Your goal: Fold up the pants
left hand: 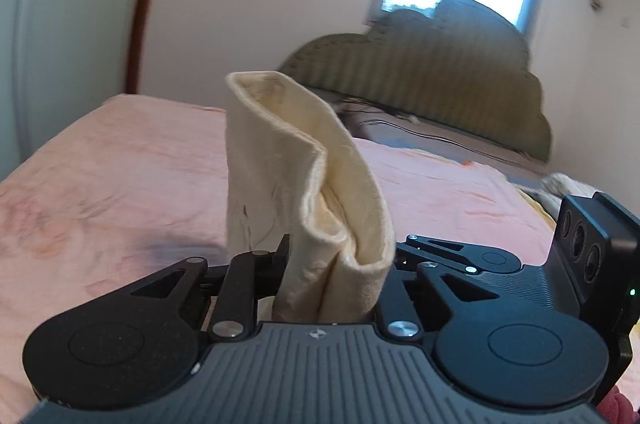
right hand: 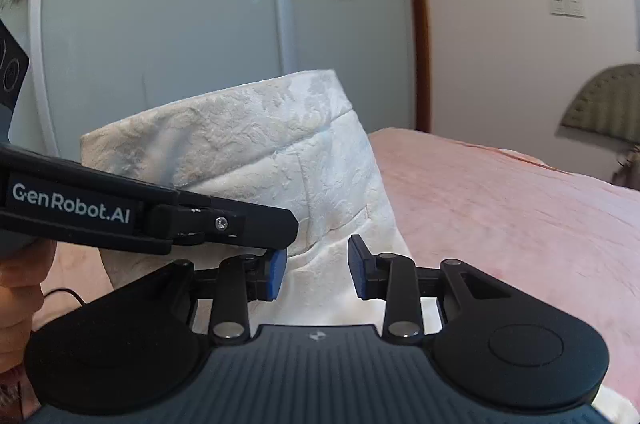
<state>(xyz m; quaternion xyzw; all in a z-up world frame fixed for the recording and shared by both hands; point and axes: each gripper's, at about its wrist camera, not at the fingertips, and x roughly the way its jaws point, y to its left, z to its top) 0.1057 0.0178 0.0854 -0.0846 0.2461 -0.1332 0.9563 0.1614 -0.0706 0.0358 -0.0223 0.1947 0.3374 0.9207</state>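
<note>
Left wrist, one left gripper [left hand: 332, 264] clamping one pants [left hand: 304, 184], right gripper [right hand: 316, 264] pinching them.

My left camera looks close along my left gripper [left hand: 332, 264] toward the headboard [left hand: 420, 80], my right camera faces the wardrobe doors [right hand: 160, 44], and both see the pink bed [left hand: 120, 164].

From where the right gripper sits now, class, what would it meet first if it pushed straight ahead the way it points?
The right gripper would most likely meet the white pants first: the cloth stands bunched up right between and ahead of its fingers. The pink bedsheet and the wardrobe door lie beyond, though depth is hard to judge.
</note>
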